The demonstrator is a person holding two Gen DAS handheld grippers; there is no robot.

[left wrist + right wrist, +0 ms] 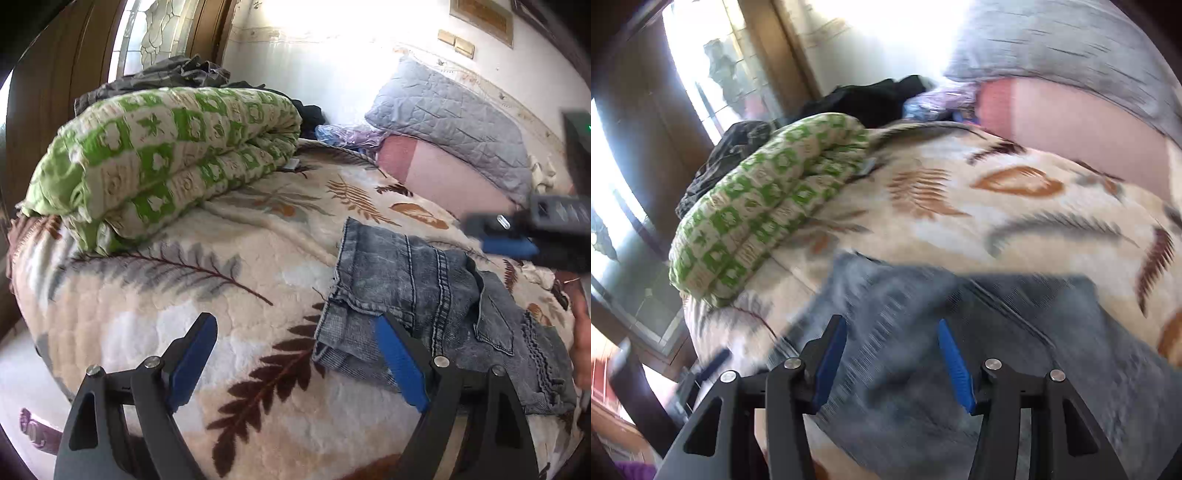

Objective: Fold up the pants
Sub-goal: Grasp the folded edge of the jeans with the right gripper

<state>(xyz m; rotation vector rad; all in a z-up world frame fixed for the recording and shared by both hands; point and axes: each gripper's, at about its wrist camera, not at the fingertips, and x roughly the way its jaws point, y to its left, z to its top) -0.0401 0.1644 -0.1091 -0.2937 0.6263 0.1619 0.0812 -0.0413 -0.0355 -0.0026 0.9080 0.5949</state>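
1. Lying folded on the bed [258, 258] near its right edge, the jeans [424, 295] sit just below the pillow [450, 122].
2. Left tool [295, 354] gapes wide, one finger over the jeans' left edge.
3. Right tool [892, 354] hangs wide above the jeans, holding nothing.

Left wrist view: looking across the bed [258, 258] from its near edge toward the pillow [450, 122]. Right wrist view: closer, lower, blurred, tilted. Shared: jeans [424, 295], green quilt [757, 206], pillow.
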